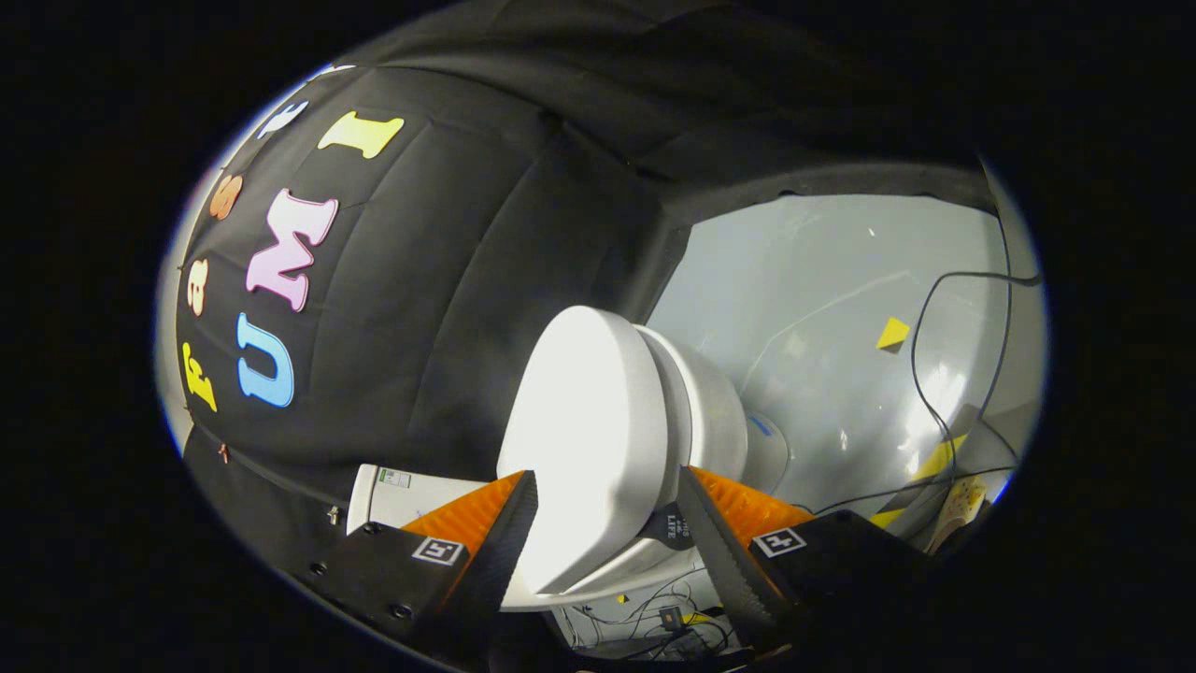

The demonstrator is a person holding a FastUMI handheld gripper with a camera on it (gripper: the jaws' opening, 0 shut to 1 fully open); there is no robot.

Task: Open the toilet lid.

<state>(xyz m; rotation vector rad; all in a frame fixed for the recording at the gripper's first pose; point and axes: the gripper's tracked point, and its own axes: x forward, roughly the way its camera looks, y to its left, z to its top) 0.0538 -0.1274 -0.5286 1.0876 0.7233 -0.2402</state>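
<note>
We have the tool (607,509) with its two fingers spread to either side of the toilet lid (584,439), the lid's edge sitting between them; we cannot tell whether both fingers press on it. The lid looks tilted away from the seat (705,411) and bowl to its right, so we judge the lifting well underway, with leaning it fully back toward the tank (402,495) left

Toilet lid (584,439) between the fingers (509,533)
</note>
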